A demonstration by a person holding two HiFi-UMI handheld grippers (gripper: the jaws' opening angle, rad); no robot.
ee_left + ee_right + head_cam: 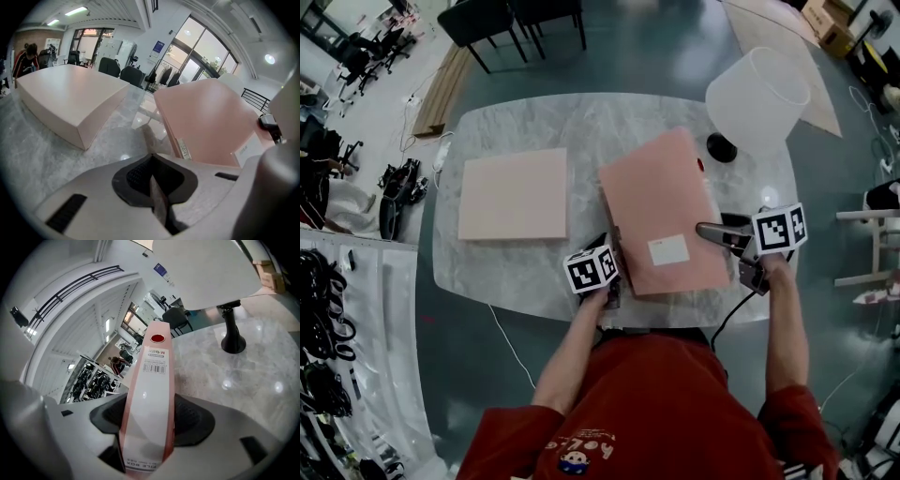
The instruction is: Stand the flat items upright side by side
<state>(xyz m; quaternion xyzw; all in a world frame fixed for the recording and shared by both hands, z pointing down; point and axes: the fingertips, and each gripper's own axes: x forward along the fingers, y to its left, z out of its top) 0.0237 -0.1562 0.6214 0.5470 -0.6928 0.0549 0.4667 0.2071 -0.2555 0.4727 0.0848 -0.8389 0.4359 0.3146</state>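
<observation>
1. Grip: your right gripper [150, 427] is clamped on the narrow spine of the pink file box [661, 211], with a pad pressing each side. Your left gripper [151, 159] has its jaws together, with nothing I can name between them.
2. The file box sits right of centre on the marble table [581, 117]. Its long axis runs away from you, and its right edge is in your right gripper.
3. The box lies just to the right of your left gripper, at the box's near left corner. Its low left edge looks like the hinge for tipping it upright, so I would brace there.
4. The pale flat box [514, 195] lies flat to the left, well apart from the file box. Your left hand is nearer to it.
5. Only the right gripper view shows the barcode label [157, 355] and red dot on the spine. The left gripper view shows the broad face leaning. Only the head view shows the gap between both boxes and the lamp [757, 94] behind them.
</observation>
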